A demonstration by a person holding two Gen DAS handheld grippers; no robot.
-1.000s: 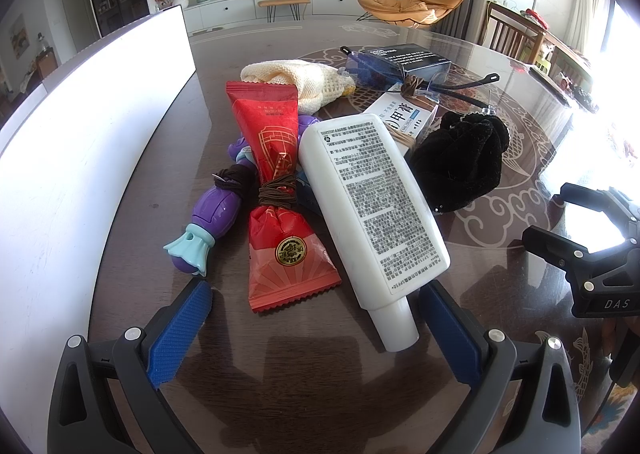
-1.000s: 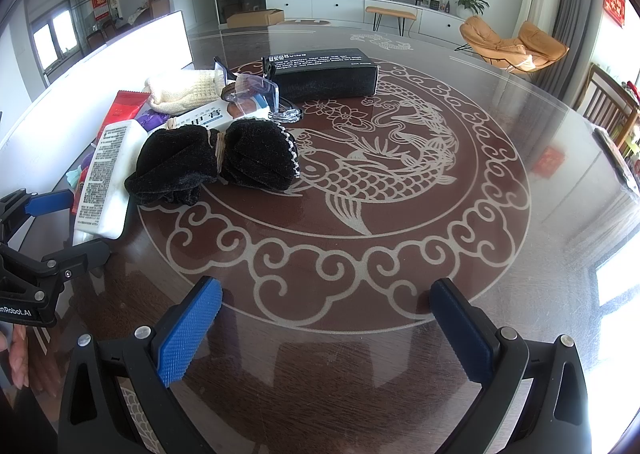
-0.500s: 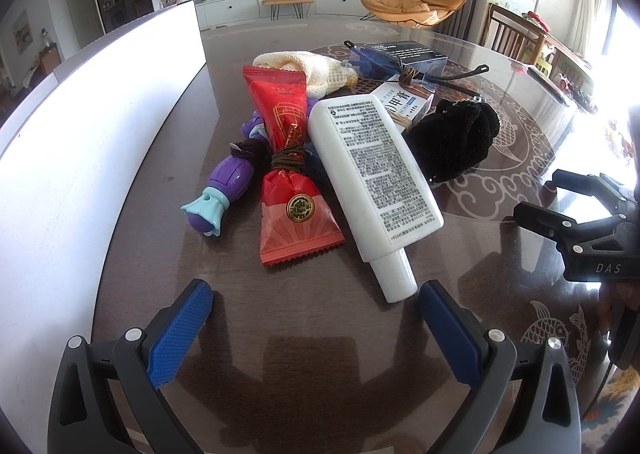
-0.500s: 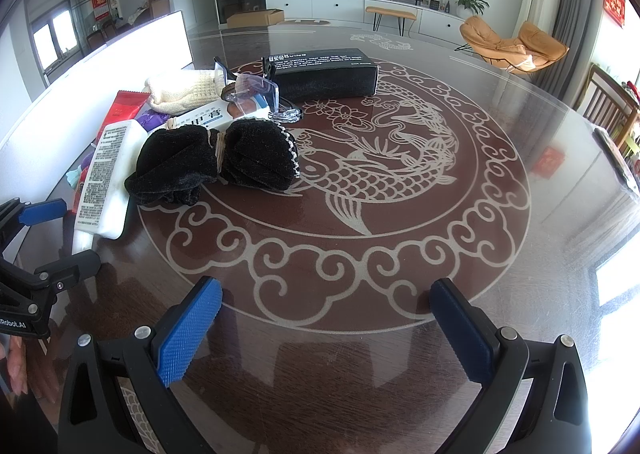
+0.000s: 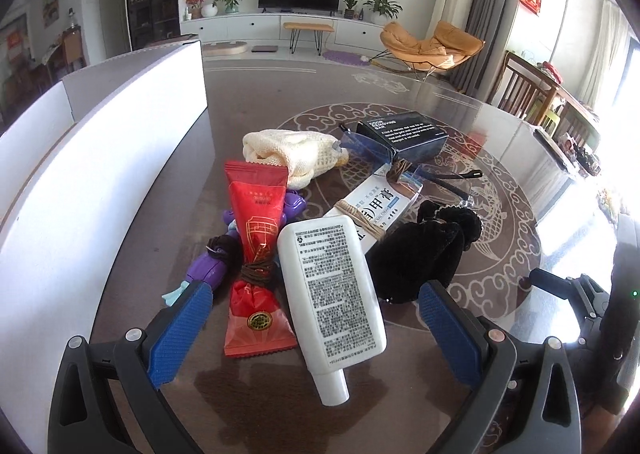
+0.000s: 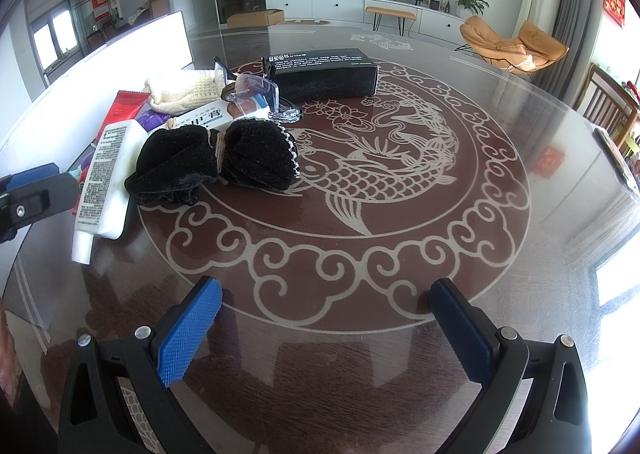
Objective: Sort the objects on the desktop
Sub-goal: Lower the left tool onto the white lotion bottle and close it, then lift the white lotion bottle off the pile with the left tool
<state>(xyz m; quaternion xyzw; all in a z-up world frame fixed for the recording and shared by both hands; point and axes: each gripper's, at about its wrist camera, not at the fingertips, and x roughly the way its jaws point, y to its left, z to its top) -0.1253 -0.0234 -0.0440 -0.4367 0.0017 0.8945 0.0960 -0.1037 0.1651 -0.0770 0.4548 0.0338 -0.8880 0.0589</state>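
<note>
Straddling white bottle (image 5: 334, 290) with wide-open, empty left tongs (image 5: 316, 328); right tongs (image 6: 326, 328) spread, empty, over bare surface (image 6: 400, 254), far from edge.

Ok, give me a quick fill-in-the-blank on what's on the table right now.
1. The white bottle lies with its cap towards the ____ gripper.
2. The red sachet is tied round its middle with a ____ cord.
3. The black pouch lies at the bottle's ____ side in the right wrist view.
4. Both grippers' fingers are ____.

Missing words: left; brown; right; open
</note>
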